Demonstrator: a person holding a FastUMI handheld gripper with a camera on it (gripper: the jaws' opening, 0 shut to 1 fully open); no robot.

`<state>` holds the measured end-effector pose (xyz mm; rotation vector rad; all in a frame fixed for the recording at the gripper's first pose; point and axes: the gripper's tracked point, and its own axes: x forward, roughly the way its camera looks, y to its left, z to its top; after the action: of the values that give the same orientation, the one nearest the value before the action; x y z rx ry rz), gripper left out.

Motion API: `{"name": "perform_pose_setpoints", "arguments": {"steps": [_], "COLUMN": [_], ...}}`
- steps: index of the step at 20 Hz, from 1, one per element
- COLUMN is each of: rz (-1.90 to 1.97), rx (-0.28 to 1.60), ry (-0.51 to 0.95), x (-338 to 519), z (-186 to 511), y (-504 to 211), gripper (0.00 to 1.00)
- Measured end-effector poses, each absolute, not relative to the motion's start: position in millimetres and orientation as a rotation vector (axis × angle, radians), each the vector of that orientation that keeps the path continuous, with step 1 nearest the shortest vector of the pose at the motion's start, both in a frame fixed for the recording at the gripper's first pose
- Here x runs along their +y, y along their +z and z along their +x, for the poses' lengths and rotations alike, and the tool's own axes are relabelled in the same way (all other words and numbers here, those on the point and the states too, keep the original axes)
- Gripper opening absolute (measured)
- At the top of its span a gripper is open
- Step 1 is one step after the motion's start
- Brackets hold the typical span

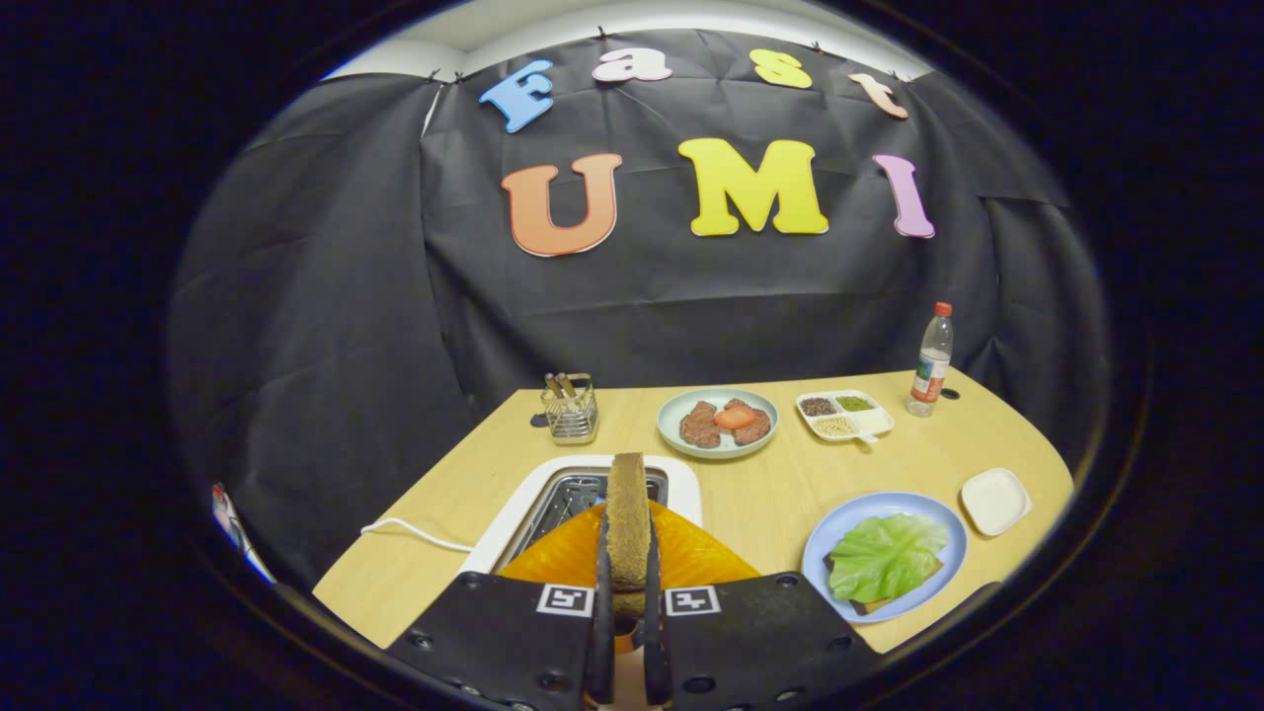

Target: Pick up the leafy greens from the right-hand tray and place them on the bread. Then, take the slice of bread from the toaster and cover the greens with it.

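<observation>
My gripper (626,553) is shut on a brown slice of bread (628,513), held upright on its edge between the two fingers, just above the white toaster (681,474) and its slots. To the right of the fingers lies a blue plate (820,553) with a green leaf (887,555) spread over another slice of bread (869,602), of which only the edges show. A small white tray (995,500) sits to the right of the blue plate.
Beyond the toaster stand a wire holder (571,410), a pale plate with meat and a tomato slice (718,423), a compartment dish of seasonings (844,414) and a bottle (932,360). A white cable (415,533) runs left from the toaster.
</observation>
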<state>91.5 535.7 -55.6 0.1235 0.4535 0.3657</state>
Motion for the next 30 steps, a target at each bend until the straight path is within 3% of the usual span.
{"name": "perform_pose_setpoints", "arguments": {"steps": [1, 15, 30], "rz": [0.13, 0.264, 0.337], "rx": [0.441, 0.265, 0.426], "ry": [0.379, 0.396, 0.356], "x": [534, 442, 358], "z": [86, 93, 140], "y": [-44, 46, -88], "gripper": [0.04, 0.04, 0.04]}}
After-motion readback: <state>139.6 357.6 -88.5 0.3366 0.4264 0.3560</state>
